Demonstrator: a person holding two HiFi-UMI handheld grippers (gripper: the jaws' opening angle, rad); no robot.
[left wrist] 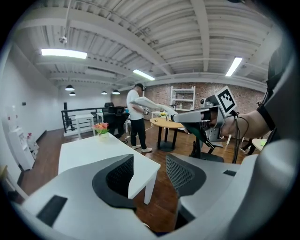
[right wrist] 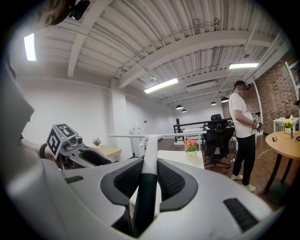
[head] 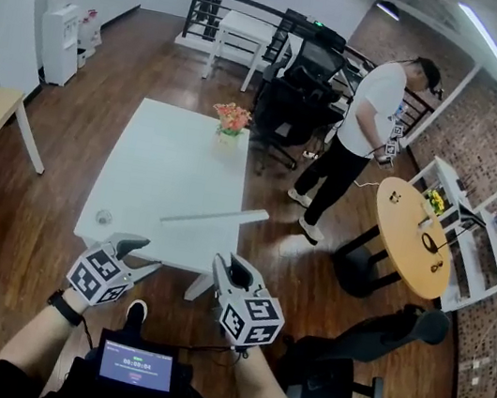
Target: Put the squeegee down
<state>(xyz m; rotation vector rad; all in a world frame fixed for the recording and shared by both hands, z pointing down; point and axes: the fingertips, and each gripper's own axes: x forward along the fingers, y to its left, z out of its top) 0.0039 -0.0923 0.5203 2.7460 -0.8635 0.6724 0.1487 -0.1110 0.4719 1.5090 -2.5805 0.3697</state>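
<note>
Both jaws of the right gripper (right wrist: pixel 149 172) clamp the squeegee (right wrist: pixel 151 149) handle — left gripper (left wrist: pixel 149 174) gapes empty.

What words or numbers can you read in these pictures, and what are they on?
Small screen at the person's chest: a row of white digits like a timer, too blurred to read.
Marker cubes on the left gripper and right gripper: black-and-white square patterns only, no letters.
Squeegee in the right gripper: no print visible.
Nothing else is readable.
</note>
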